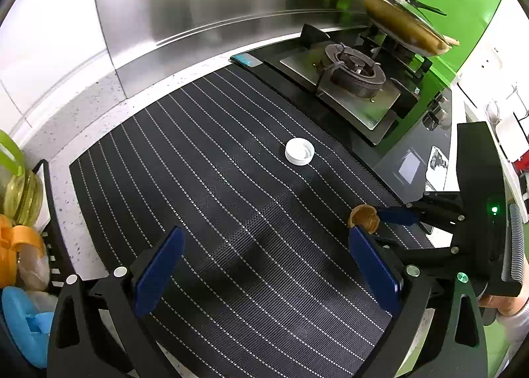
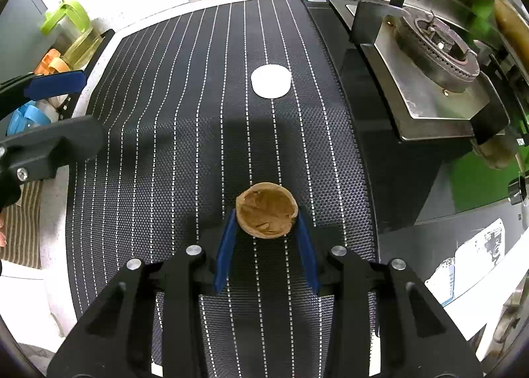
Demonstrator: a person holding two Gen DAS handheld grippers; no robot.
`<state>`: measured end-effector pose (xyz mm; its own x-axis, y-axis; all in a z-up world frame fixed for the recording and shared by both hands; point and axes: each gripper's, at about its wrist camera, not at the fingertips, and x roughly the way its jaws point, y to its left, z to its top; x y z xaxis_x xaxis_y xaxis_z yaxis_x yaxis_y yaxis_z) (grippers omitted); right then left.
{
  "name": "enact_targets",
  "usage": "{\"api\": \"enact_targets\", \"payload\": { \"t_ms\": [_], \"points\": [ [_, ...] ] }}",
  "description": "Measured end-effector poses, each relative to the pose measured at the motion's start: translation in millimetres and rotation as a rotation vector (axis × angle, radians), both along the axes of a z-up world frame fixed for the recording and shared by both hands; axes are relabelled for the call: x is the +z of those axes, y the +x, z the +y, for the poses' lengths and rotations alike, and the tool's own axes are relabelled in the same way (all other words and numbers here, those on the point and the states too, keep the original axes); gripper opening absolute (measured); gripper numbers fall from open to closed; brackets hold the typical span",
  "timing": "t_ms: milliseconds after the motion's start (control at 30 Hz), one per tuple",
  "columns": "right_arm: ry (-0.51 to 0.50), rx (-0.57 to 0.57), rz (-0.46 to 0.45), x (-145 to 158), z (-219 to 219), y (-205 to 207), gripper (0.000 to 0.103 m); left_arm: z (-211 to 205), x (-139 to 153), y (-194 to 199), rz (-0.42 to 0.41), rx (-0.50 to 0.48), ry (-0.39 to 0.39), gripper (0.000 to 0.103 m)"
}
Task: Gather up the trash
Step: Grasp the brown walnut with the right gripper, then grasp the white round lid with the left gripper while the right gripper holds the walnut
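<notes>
Holding: we have the brown half walnut shell (image 2: 266, 214) pinched between the blue pads of the right gripper (image 2: 267, 229), hollow side up, over the near part of the mat.
Right jaws: narrow, closed onto the shell's two sides; whether the shell is lifted clear of the mat or touching it, we cannot tell.
Left jaws: wide apart and carrying nothing; the left gripper (image 1: 264, 265) hangs over the mat just beside the right one.
Surface: a black woven mat with white dotted stripes (image 1: 211, 179) covers the counter between the steel splashback and the gas hob.
Other trash: a white round plastic bottle cap (image 1: 299, 151) lies flat near the middle of the mat, well apart from both grippers and close to the hob's edge.
Surroundings: a black gas hob with a round iron burner (image 1: 355, 70) sits on the right; a rack of bottles with green, orange and blue tops (image 1: 23, 212) stands at the left end.
Step in hand: we judge this as the pick-up of the first piece, the grasp made and the carry-away not yet done.
Next move: we see no bin in either view, so the shell needs carrying out of frame to wherever waste goes, kept level so the light shell does not slip.
After that: the free left gripper looks best placed to take the cap, by its rim.
</notes>
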<state>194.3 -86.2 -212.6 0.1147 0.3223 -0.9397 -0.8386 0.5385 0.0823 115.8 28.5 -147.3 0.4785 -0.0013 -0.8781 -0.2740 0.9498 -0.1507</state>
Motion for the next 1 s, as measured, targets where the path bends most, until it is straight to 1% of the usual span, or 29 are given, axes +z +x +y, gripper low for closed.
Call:
{"api": "enact_targets", "payload": {
  "t_ms": [133, 333, 600, 833, 867, 900, 933, 967, 1000],
  "points": [
    [0.019, -0.013, -0.003, 8, -5, 3, 0.036, -4, -1, 5, -0.002, -0.012, -0.004, 0.096],
    [0.031, -0.054, 0.007, 29, -24, 10, 0.036, -12, -9, 26, 0.007, -0.037, -0.013, 0.096],
    [0.054, -0.111, 0.006, 49, -55, 28, 0.036, -14, -26, 70, 0.034, -0.052, -0.006, 0.096],
    [0.075, -0.147, 0.009, 53, -77, 41, 0.036, -12, -42, 101, 0.047, -0.048, 0.011, 0.095],
    [0.076, -0.153, 0.011, 53, -79, 42, 0.036, -12, -44, 104, 0.047, -0.049, 0.012, 0.094],
    [0.077, -0.157, 0.013, 52, -81, 44, 0.036, -12, -45, 107, 0.049, -0.051, 0.014, 0.089],
    [0.078, -0.16, 0.014, 52, -81, 45, 0.036, -12, -47, 109, 0.052, -0.053, 0.016, 0.083],
    [0.08, -0.164, 0.014, 51, -82, 46, 0.036, -12, -49, 111, 0.057, -0.054, 0.018, 0.079],
    [0.081, -0.166, 0.015, 51, -83, 47, 0.036, -12, -51, 113, 0.066, -0.055, 0.017, 0.07]
  ]
}}
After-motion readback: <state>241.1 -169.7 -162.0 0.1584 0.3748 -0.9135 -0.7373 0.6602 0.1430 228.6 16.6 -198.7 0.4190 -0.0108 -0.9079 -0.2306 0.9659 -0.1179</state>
